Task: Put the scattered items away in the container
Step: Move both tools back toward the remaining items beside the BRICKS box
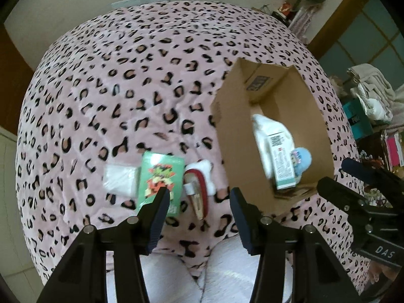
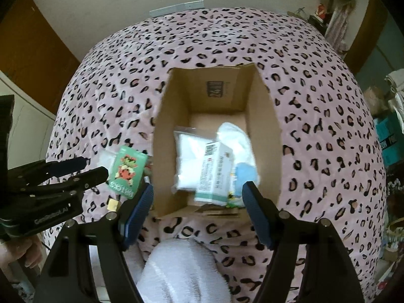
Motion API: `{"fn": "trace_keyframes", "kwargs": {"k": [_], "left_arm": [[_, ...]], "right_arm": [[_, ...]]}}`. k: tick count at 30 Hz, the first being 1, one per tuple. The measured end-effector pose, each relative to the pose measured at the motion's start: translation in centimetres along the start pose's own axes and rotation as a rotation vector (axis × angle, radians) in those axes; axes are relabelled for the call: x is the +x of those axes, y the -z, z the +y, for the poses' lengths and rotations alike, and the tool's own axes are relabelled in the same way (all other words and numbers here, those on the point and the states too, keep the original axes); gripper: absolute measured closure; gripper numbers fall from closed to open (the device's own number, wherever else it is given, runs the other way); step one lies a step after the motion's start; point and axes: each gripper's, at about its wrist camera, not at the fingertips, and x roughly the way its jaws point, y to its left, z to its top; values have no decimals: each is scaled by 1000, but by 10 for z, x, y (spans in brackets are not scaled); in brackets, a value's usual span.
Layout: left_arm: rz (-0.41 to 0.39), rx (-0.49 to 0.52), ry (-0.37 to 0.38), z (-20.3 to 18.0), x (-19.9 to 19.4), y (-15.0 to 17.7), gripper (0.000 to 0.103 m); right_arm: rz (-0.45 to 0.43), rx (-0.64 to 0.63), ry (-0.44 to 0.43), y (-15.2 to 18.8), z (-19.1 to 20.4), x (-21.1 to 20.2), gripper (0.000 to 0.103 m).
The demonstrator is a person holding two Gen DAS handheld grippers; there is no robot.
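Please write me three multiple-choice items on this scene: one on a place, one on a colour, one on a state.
1. Where does the green card pack lie?
A. inside the cardboard box
B. on the bedspread, outside the box
C. held in a gripper

2. What colour is the small plush in the cardboard box?
A. light blue
B. yellow
C. black

3. How does the left gripper stand?
A. shut on the card pack
B. shut on nothing
C. open and holding nothing

Answers:
1 B: it rests on the leopard-print bedspread, to the left of the box.
2 A: light blue shows beside the white carton.
3 C: a wide gap shows between its jaws, with nothing in it.
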Motion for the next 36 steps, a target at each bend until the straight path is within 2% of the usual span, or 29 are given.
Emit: {"fn": "trace_keyframes", "kwargs": {"k": [18,26,36], "left_arm": [[43,-188,-37,127,12,39,53],[76,-244,-23,155,31,48,53],[87,-229,-20,164,51,55,52]], "right_arm": [[50,-139,-61,13,102,23,29],[108,-185,-78,22,131,48,29],[169,-219,-101,26,145,82,29]]}}
